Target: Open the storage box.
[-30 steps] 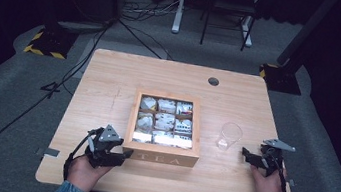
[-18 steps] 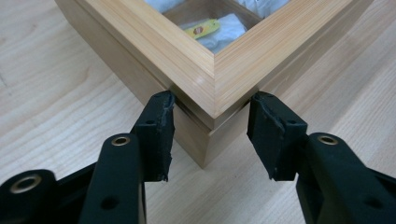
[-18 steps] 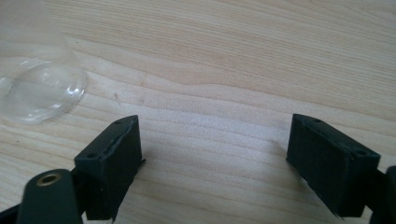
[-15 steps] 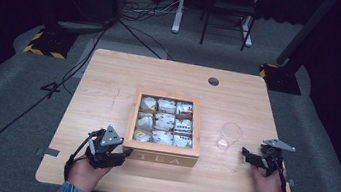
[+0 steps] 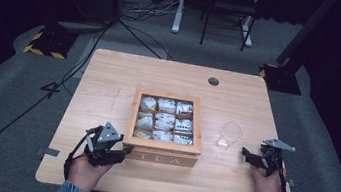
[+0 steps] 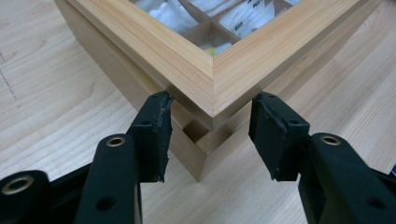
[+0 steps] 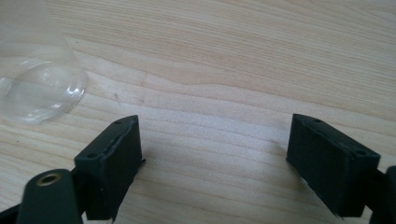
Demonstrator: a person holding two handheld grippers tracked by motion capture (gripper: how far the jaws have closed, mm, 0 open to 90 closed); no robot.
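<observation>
A wooden tea box [image 5: 162, 148] marked TEA on its front wall sits in the middle of the desk [image 5: 110, 77], its framed glass lid down; through the pane nine compartments show, each with white tea sachets, and the near-left one has something yellow in it. To the right of the box, a little apart, stands a clear plastic cup [image 5: 229, 136], upright and with nothing in it. The left gripper [image 5: 120, 150] is at the near-left corner of the box; in the left gripper view [image 6: 210, 135] its jaws have just been opening and stand either side of that corner, the left fingertip [image 6: 156, 116] touching just under the lid's edge, the right one just off the wood, so nothing is clamped. The right gripper [image 5: 249, 157] rests near the desk's right edge, just right of the cup, jaws spread wide over bare wood in the right gripper view [image 7: 215, 154], holding nothing
</observation>
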